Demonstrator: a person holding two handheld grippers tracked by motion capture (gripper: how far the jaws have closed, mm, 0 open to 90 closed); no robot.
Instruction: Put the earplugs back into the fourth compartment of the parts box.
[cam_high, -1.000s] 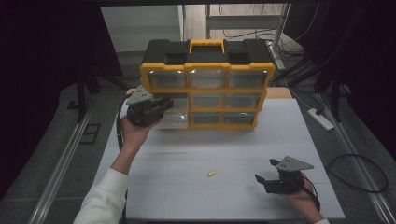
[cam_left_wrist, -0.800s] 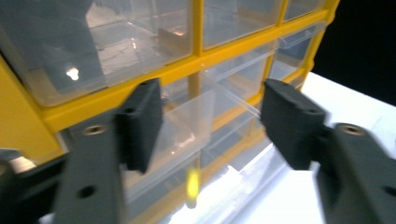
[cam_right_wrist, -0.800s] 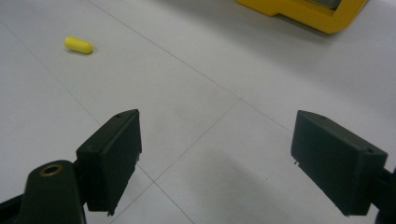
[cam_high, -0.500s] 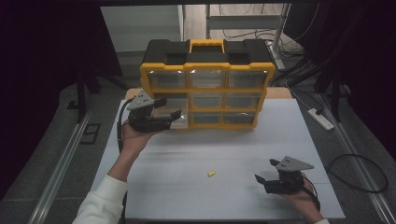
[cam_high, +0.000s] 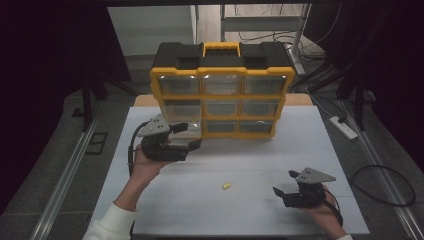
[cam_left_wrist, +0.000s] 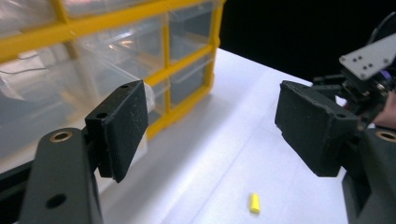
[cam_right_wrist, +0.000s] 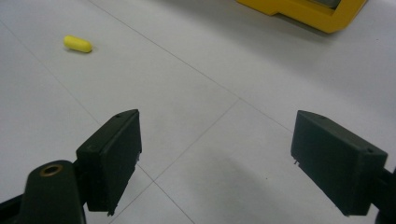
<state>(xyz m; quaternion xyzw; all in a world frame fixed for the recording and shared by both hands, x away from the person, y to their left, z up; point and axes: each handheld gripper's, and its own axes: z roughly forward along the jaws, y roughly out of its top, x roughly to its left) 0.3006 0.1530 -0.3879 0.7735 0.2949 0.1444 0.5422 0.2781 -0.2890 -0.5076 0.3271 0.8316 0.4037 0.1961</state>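
- Drawer (cam_high: 184, 131) juts from the bottom-left slot of the yellow organizer (cam_high: 222, 90), beside the left gripper (cam_high: 192, 136)
- Left gripper's jaws have just been opening, nothing between them
- Right gripper (cam_high: 279, 193) gapes wide, empty, near the yellow pellet (cam_high: 226, 186)

A white sleeve (cam_high: 111, 224) covers the left forearm. Each black tool, left tool (cam_high: 192, 137) and right tool (cam_high: 280, 192), carries a grey three-cornered plate with small screws, brass-ringed pivot holes and a black trailing cable

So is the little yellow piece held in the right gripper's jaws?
No, the yellow piece lies on the white table, apart from the open right gripper.
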